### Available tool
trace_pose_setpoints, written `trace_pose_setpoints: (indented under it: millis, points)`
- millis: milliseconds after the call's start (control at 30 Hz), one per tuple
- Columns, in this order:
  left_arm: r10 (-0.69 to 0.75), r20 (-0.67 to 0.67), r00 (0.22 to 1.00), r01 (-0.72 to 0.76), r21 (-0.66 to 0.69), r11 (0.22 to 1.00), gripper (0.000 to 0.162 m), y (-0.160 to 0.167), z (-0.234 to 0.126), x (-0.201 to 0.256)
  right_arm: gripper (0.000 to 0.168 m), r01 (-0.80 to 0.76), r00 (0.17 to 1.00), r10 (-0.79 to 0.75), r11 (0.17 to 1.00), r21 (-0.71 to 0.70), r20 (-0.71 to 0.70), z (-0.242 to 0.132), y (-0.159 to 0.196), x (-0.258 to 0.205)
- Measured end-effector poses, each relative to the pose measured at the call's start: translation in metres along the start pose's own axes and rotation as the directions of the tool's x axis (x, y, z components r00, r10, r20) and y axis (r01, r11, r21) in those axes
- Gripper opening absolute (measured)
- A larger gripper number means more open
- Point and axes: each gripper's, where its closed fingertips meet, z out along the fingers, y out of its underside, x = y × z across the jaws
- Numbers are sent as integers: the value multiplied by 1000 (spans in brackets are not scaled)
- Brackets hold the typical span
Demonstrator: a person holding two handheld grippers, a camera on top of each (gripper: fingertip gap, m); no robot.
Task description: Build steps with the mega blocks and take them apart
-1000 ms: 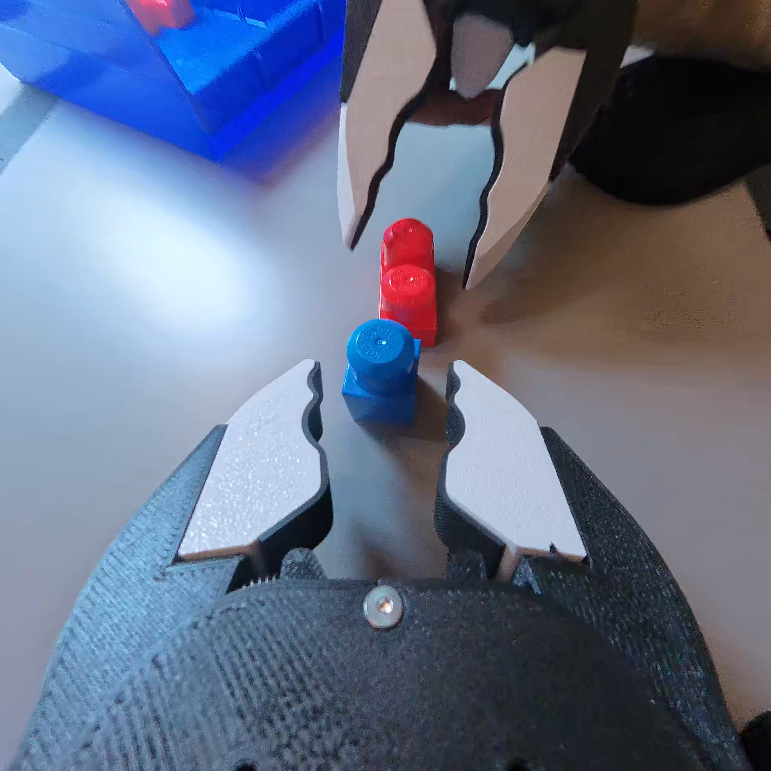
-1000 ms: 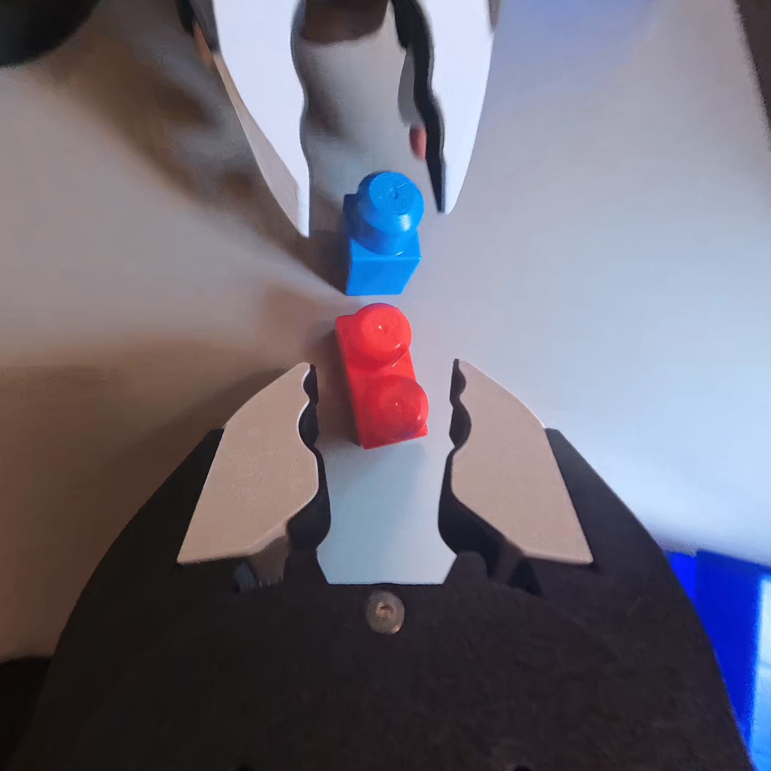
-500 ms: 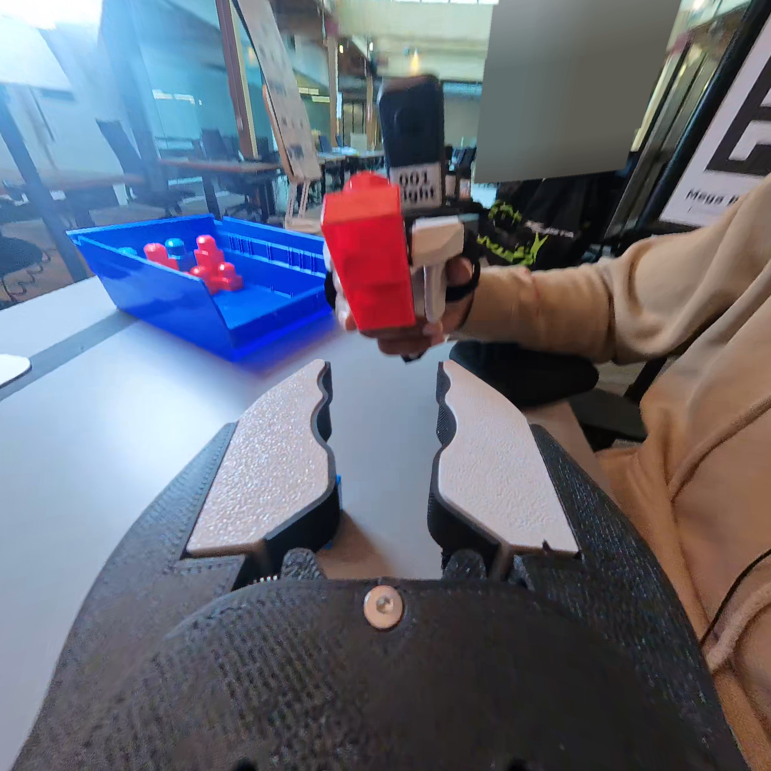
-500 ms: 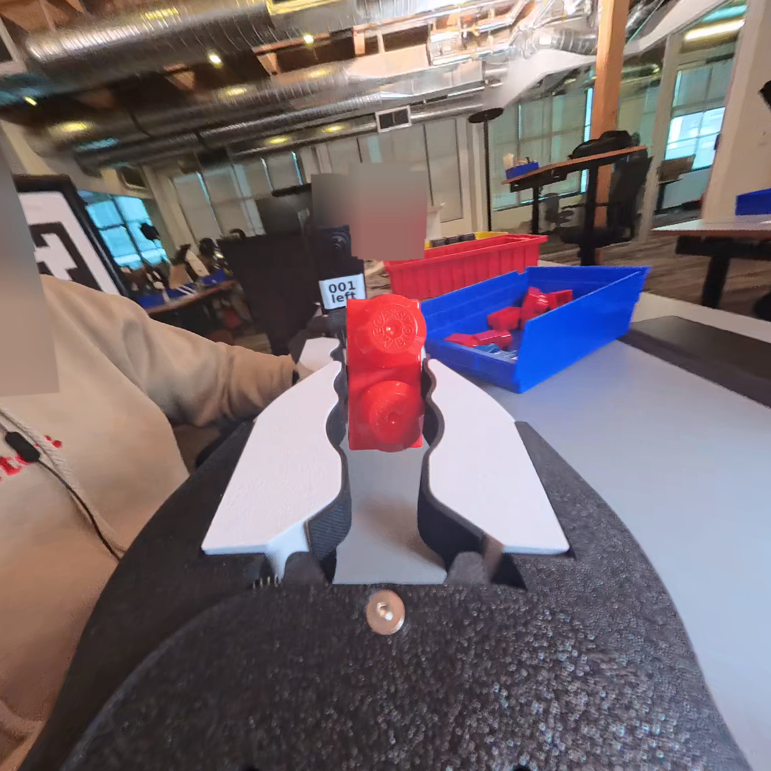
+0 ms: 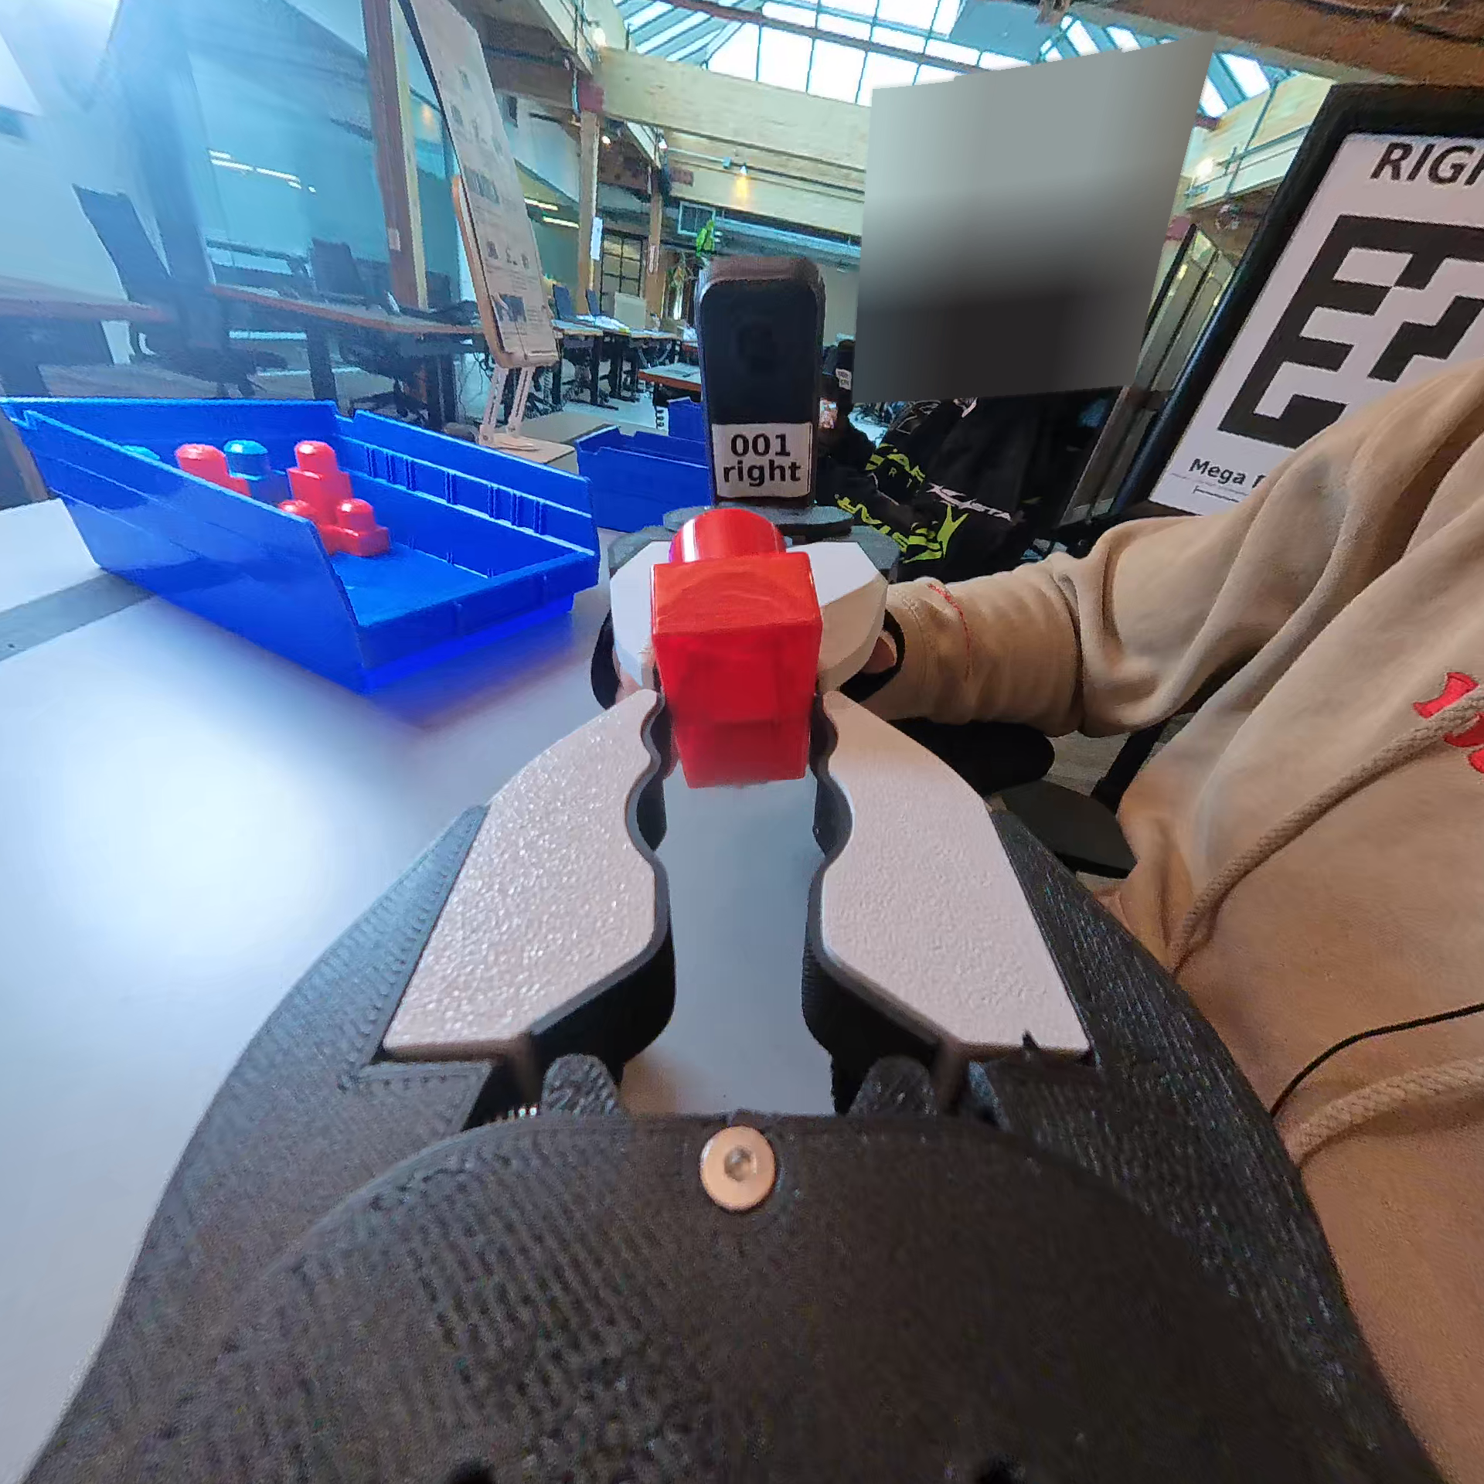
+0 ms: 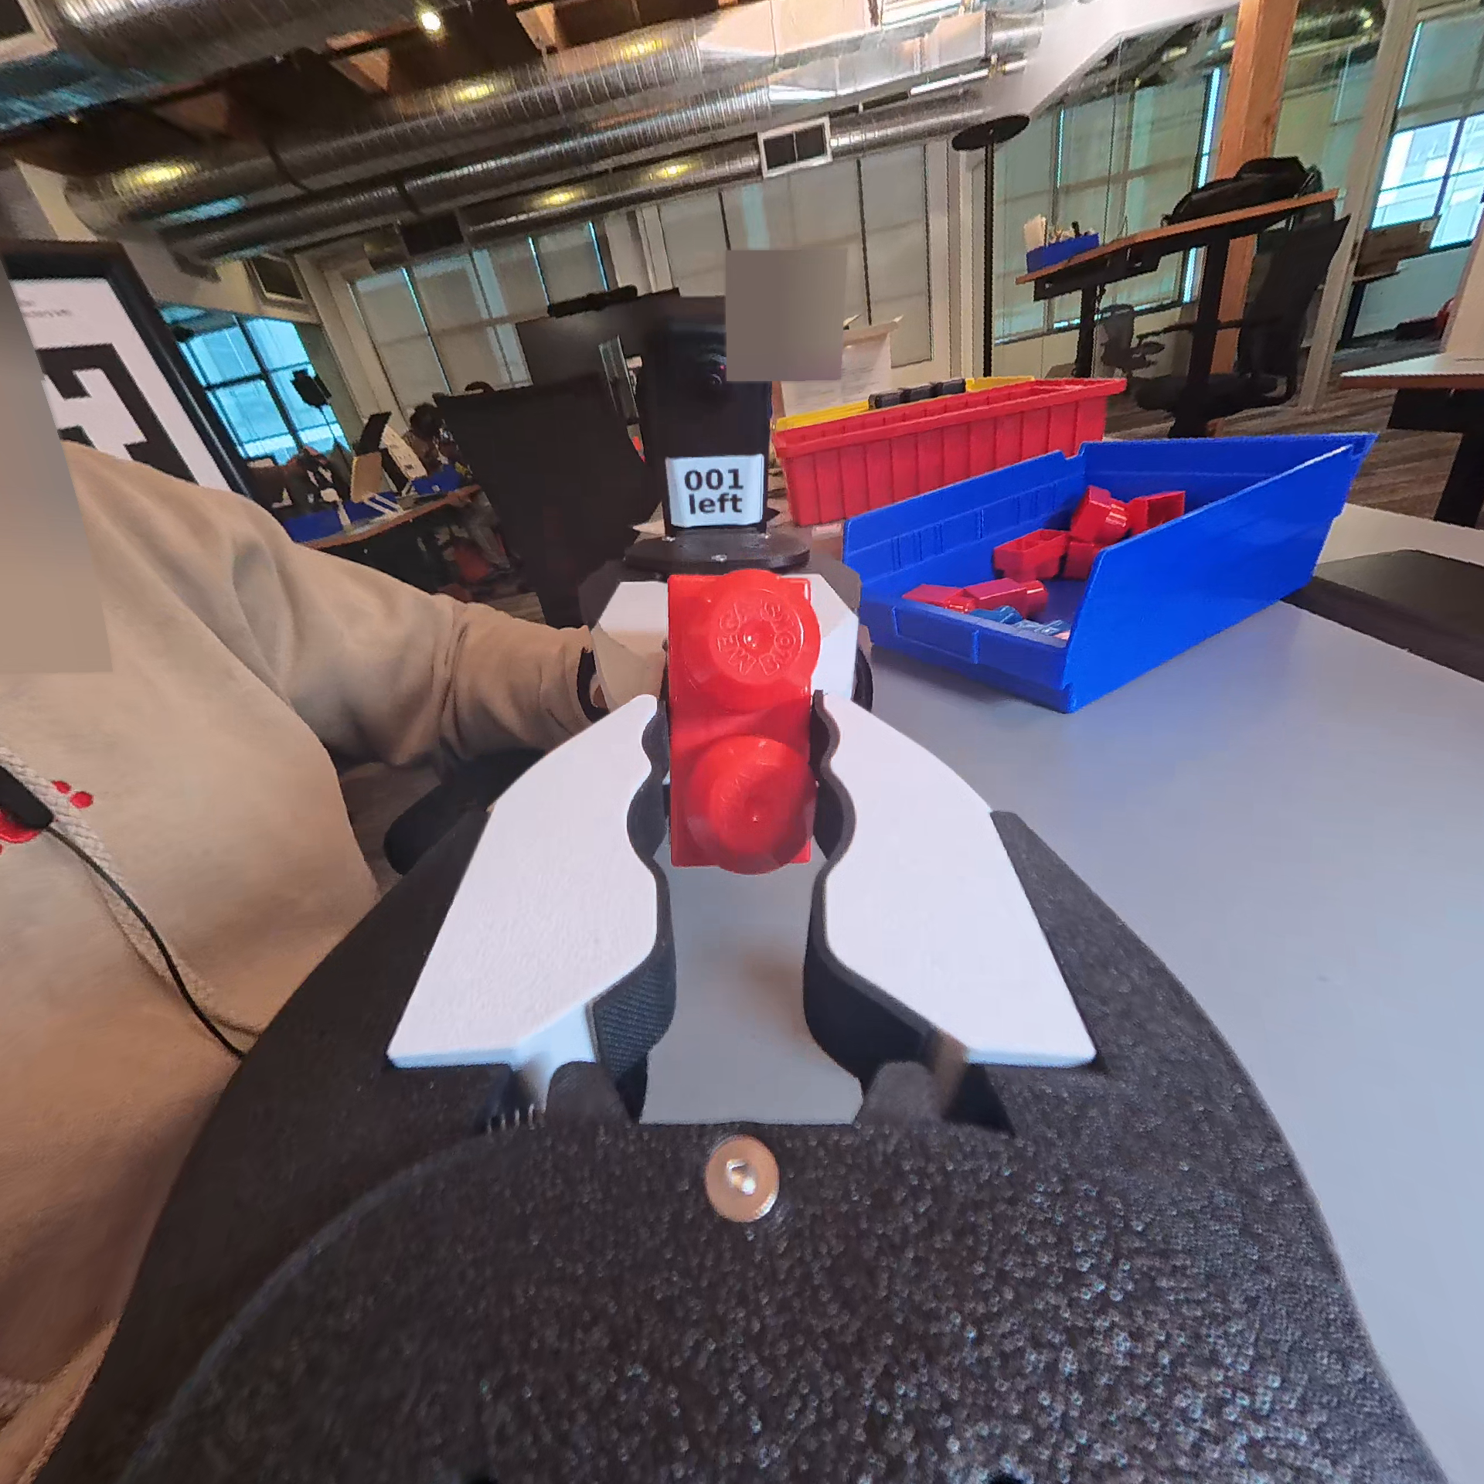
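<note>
A glossy red two-stud mega block [image 6: 743, 727] is held above the surface, its two round studs facing the right claw's camera. From the left wrist view its plain underside end [image 5: 735, 682] shows. More red and blue blocks [image 5: 321, 502] lie loose in a blue bin [image 5: 241, 562].

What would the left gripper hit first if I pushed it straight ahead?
The red block, clamped in the right gripper. It sits right at the tip of the left gripper, perhaps already between its fingers; depth is unclear.
</note>
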Motion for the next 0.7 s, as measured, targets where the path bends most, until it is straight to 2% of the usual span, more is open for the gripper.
trace_pose_setpoints:
  millis: [233,300,367,433,533,700]
  points:
    - [35,8,999,-35,-44,998,33,4,-14,-11,40,49,998,-52,996,-71,-36,-12,1,9]
    - [64,48,997,-62,-51,997,33,-1,-24,-21,40,78,991,-92,986,-148,-95,-20,5,23]
    - [100,93,991,-94,-71,993,33,-3,-35,-32,42,85,978,-138,946,-312,-154,-26,21,41]
    - [121,130,984,-110,-85,990,33,-3,-44,-43,47,67,973,-165,867,-493,-158,-28,43,52]
    - [129,180,975,-109,-118,987,33,5,-53,-59,52,80,966,-233,684,-725,-114,-28,72,61]
    - [120,250,961,-75,-183,980,33,29,-63,-88,59,140,949,-314,404,-904,6,-12,101,67]
